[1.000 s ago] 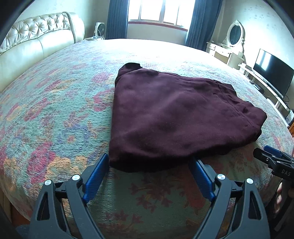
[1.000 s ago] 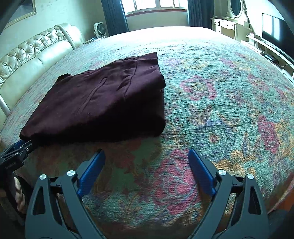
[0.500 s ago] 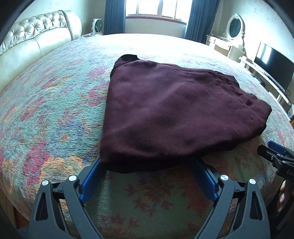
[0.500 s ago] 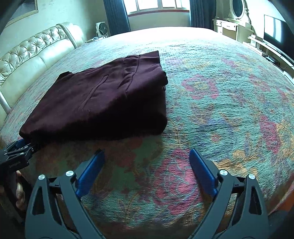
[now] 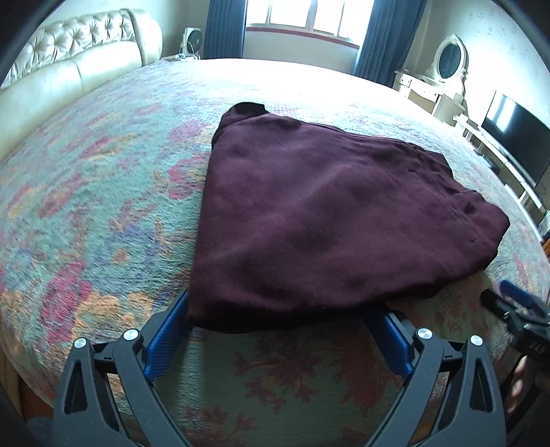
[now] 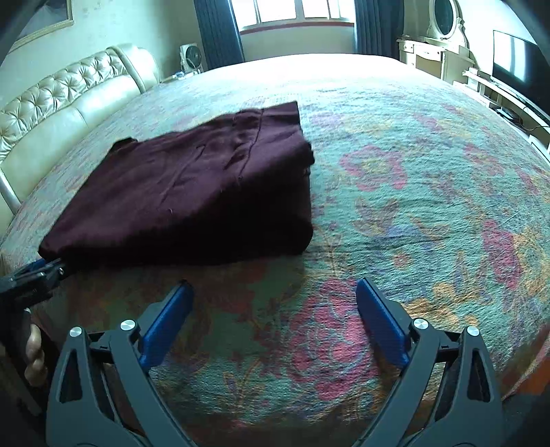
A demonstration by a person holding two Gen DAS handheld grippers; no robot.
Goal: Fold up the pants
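Folded dark maroon pants (image 5: 326, 213) lie on the flowered bedspread (image 5: 103, 223). My left gripper (image 5: 278, 309) sits at their near folded edge with its jaws opening wide. The cloth's edge lies over both blue fingertips (image 5: 172, 319), and the pads do not press on it. In the right wrist view the pants (image 6: 192, 192) lie to the upper left, and my left gripper (image 6: 41, 271) touches their near left corner. My right gripper (image 6: 273, 285) is open over bare bedspread, a short way in front of the pants' near right corner. It also shows at the left wrist view's right edge as the right gripper (image 5: 515, 302).
A cream tufted headboard (image 5: 75, 51) runs along the left. A window with blue curtains (image 5: 299, 20) is at the back, with a small fan (image 6: 190, 56) beside it. A dressing table with an oval mirror (image 5: 447, 68) and a TV (image 5: 515, 137) stand at the right. The bed's near edge is just below the grippers.
My left gripper's jaws have spread wider, and the pants' near edge now covers its fingertips. The right gripper has kept still.
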